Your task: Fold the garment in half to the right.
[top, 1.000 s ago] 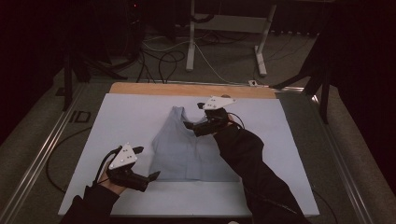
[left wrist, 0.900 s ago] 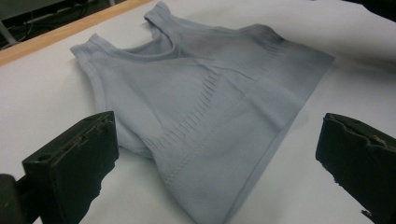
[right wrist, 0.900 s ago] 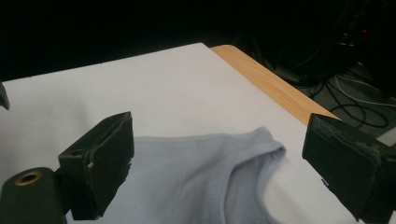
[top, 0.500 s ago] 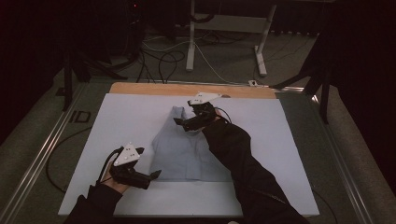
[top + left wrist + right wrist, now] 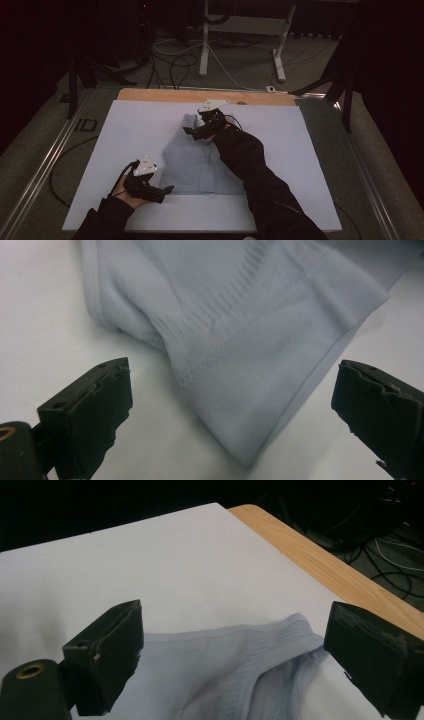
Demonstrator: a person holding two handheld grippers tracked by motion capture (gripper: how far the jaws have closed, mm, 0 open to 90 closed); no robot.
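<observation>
Two grippers work over one white table cover (image 5: 125, 130), which lies on a wooden tabletop whose bare far edge (image 5: 165, 95) shows as a tan strip. On the cover you have a pale blue garment (image 5: 192, 162) spread flat near the middle, its narrower strap end pointing away from you and its wide hem toward you.

Your right arm, in a dark sleeve (image 5: 250, 170), stretches diagonally across the garment's right side. Your right gripper (image 5: 189, 131) hangs at the far end of the garment with its jaws spread wide and nothing between them; in the right gripper view the perforated strap and neckline edge (image 5: 280, 640) lie just below and between the two jaws, apart from both.

Your left gripper (image 5: 167, 189) sits low at the garment's near left corner, held in your left hand (image 5: 131, 192). Its jaws are also spread and empty. In the left gripper view the ribbed, stitched hem corner (image 5: 240, 440) lies on the cover between the jaws, touching neither.

Beyond the table, cables (image 5: 175, 65) trail across the floor.
</observation>
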